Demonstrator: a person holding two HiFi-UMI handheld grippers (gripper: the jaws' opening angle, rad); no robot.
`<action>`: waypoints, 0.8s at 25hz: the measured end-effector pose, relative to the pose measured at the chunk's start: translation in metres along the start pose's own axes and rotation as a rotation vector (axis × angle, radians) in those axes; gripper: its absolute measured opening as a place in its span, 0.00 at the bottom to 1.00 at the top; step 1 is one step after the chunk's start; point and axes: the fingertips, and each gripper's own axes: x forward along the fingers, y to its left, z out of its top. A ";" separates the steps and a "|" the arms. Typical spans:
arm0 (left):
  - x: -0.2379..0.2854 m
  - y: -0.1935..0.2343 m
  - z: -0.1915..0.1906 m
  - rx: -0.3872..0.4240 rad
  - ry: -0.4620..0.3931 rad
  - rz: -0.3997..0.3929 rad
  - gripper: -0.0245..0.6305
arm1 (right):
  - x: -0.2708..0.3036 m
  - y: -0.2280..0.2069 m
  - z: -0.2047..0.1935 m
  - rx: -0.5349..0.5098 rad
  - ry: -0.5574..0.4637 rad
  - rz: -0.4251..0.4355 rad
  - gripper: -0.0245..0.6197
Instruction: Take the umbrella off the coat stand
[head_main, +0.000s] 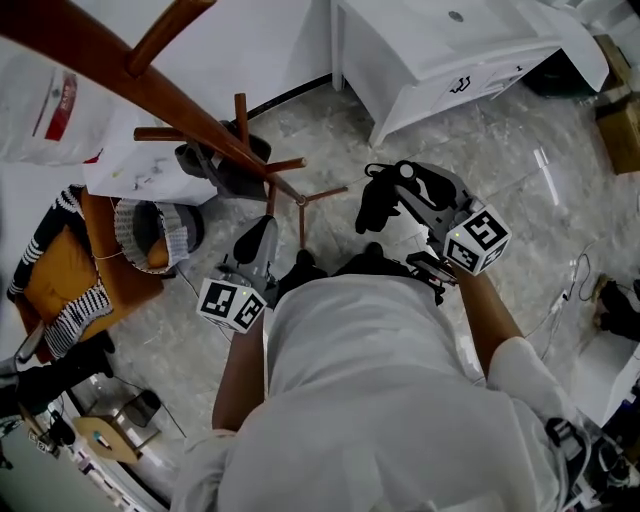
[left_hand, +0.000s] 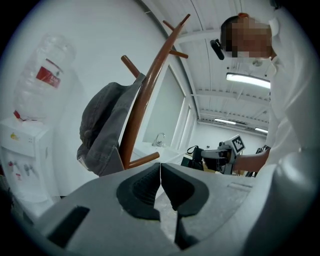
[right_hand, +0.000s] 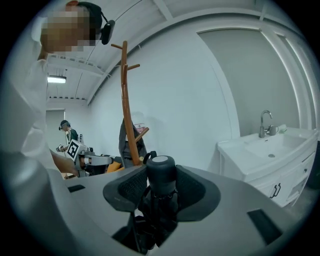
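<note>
My right gripper (right_hand: 161, 186) is shut on the handle of a black folded umbrella (right_hand: 161, 175), which stands upright between the pads. In the head view the umbrella (head_main: 376, 206) hangs dark at the tip of the right gripper (head_main: 412, 190), clear to the right of the wooden coat stand (head_main: 150, 95). The coat stand (right_hand: 127, 115) rises well behind the umbrella. My left gripper (left_hand: 160, 176) is shut on nothing, its pads touching, and it points at the coat stand (left_hand: 142, 107). It sits low by the stand's base in the head view (head_main: 258, 238).
A grey cap (left_hand: 102, 127) hangs on a peg of the stand. A white washbasin cabinet (head_main: 450, 60) stands to the right, and a water dispenser with its bottle (left_hand: 42, 75) to the left. A round basket (head_main: 150, 232) and an orange-cushioned seat (head_main: 70, 275) sit by the stand. Cables (head_main: 565, 290) lie on the floor.
</note>
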 end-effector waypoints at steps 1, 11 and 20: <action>0.002 0.000 0.001 0.000 -0.001 -0.005 0.06 | -0.004 -0.001 0.001 0.010 -0.010 -0.009 0.32; 0.016 -0.007 0.008 0.000 -0.022 -0.045 0.06 | -0.020 -0.002 0.003 0.032 -0.047 -0.042 0.32; 0.017 -0.014 0.009 0.006 -0.017 -0.055 0.06 | -0.015 0.011 -0.002 0.062 -0.055 -0.019 0.32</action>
